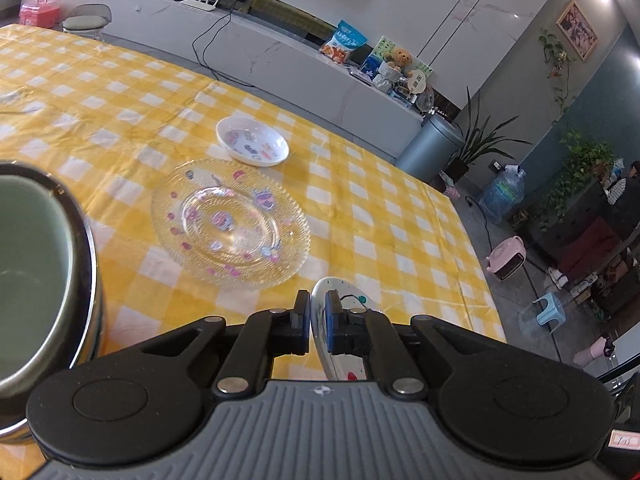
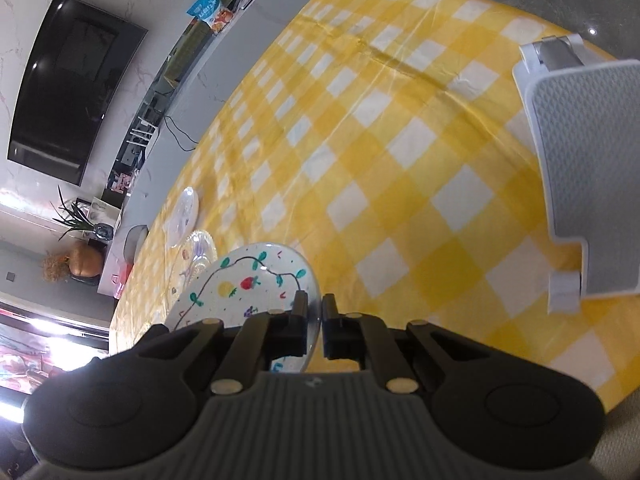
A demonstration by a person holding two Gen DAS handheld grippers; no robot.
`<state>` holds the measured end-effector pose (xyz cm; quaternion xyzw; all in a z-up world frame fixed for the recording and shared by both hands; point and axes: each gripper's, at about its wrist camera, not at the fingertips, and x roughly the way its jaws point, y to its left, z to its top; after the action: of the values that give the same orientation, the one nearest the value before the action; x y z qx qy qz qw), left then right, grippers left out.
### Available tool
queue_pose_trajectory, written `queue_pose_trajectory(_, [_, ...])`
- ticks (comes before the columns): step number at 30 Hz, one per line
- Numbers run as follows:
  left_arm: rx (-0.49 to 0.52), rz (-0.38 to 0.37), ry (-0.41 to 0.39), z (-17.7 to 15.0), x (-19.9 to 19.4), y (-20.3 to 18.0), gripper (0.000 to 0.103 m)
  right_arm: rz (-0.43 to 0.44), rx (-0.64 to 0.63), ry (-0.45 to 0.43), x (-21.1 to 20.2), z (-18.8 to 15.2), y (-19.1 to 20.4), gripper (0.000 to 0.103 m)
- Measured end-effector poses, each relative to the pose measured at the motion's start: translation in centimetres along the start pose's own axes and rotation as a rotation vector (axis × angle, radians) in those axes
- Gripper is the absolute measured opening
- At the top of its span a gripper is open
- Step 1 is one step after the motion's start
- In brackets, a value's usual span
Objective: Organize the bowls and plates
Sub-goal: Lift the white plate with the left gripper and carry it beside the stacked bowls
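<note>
Glass plate, white dish ahead; both grippers pinch painted plate rim.

A clear glass plate with a beaded, textured rim lies on the glossy, creased checked cloth. The white dish looks glazed and smooth. The tongs' bodies are matt black plastic.

a home living and dining room. a wall-mounted tv hangs above a long marble media console, with houseplants around. a yellow checked tablecloth covers the table
</note>
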<state>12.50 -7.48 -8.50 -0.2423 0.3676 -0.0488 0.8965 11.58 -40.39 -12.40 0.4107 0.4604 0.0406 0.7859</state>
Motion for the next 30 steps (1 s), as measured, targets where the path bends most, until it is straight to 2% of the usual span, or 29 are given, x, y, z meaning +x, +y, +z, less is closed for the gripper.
queue_pose_trajectory(6, [-0.008,0.036,0.010,-1.3,-1.1,1.0,0.007,-0.029,-0.040,0.013,-0.4,-0.8,0.7,0.004])
queue_pose_trajectory(9, [-0.017,0.051,0.020,-1.7,-1.2,1.4,0.007,-0.072,-0.096,0.017,-0.3,-1.3,1.6,0.004])
queue_pose_trajectory(15, [-0.010,0.073,0.026,-2.1,-1.2,1.9,0.007,-0.087,-0.109,0.050,0.2,-1.4,1.6,0.004])
queue_pose_trajectory(21, [-0.005,0.089,0.042,-2.7,-0.9,2.4,0.007,-0.143,-0.169,0.073,1.1,-1.8,2.5,0.005])
queue_pose_trajectory(30, [0.042,0.114,0.082,-3.3,0.0,2.7,0.012,-0.145,-0.180,0.064,1.1,-1.9,2.8,0.005])
